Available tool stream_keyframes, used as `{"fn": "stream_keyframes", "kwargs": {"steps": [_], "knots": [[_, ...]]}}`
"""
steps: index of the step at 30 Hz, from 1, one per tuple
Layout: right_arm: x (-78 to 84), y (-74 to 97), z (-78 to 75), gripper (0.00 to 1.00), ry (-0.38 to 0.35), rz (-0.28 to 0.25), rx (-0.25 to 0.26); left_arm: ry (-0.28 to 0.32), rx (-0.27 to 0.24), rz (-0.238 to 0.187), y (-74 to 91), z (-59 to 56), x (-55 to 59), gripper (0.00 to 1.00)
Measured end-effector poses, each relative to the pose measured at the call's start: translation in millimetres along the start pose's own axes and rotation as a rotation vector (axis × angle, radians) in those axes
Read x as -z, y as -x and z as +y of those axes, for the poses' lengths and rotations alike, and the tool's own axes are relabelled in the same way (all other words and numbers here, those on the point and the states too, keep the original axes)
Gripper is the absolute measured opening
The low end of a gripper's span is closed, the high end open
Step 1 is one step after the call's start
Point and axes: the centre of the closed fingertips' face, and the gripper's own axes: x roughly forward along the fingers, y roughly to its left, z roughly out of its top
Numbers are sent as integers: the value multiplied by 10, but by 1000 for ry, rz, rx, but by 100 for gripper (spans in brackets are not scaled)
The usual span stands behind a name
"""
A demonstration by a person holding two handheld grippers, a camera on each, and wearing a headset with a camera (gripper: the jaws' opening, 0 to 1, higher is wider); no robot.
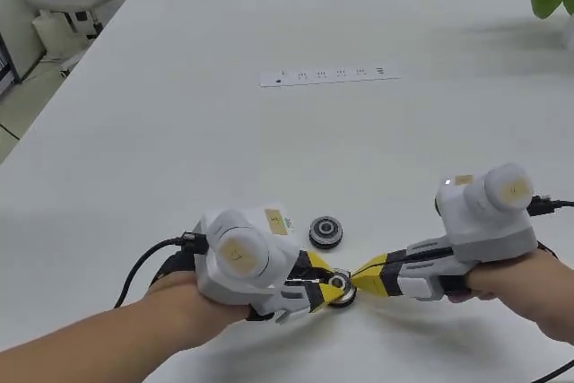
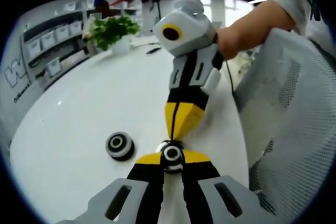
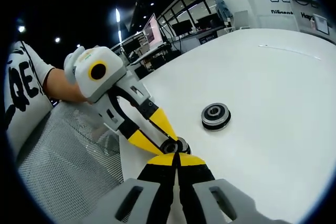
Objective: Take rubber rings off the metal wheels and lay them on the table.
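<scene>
1. Bench (image 1: 269, 24): white.
2. Left gripper (image 1: 330, 291): jaws closed on metal wheel (image 2: 172, 155), near the bench's front edge.
3. Right gripper (image 1: 356, 281): jaws pinched nearly shut at that wheel's rim.
4. Second wheel (image 1: 326, 231): flat on bench nearby, rubber ring (image 1: 313, 233) on.

table (image 1: 269, 150) white | loose wheel (image 1: 326, 231) black, silver hub | held wheel (image 1: 338, 284) black-silver | left tongs (image 2: 171, 159), right tongs (image 3: 176, 157) yellow-black tips, white bodies

A metal wheel (image 1: 326, 231), black rubber ring (image 1: 312, 232) on its rim, lay flat on the table (image 1: 269, 150). Near it, a second wheel (image 1: 338, 286) sat clamped between the left gripper's (image 1: 326, 288) jaws.
</scene>
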Motion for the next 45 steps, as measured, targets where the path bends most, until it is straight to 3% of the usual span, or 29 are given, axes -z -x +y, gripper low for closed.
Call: {"fn": "stream_keyframes", "kwargs": {"steps": [13,18,19,20,22,29,45], "knots": [[-21,-29,61,0,16,1,-22,-2,2,-7,2,-4,1,12],[-63,-41,126,0,16,-20,-56,4,1,-13,1,-5,-3,12],[-109,-45,241,0,0,-42,-121,5,0,-14,0,-3,-3,12],[-173,-44,254,0,-16,-73,-119,7,0,-15,-1,-2,-4,12],[-129,-46,209,0,34,-36,-93,9,0,-17,-1,-2,-6,12],[-57,-23,110,0,4,-30,-61,10,0,-17,-2,-1,-6,12],[-72,-5,84,0,-15,-36,-35,30,23,-27,11,-14,-9,15]]}}
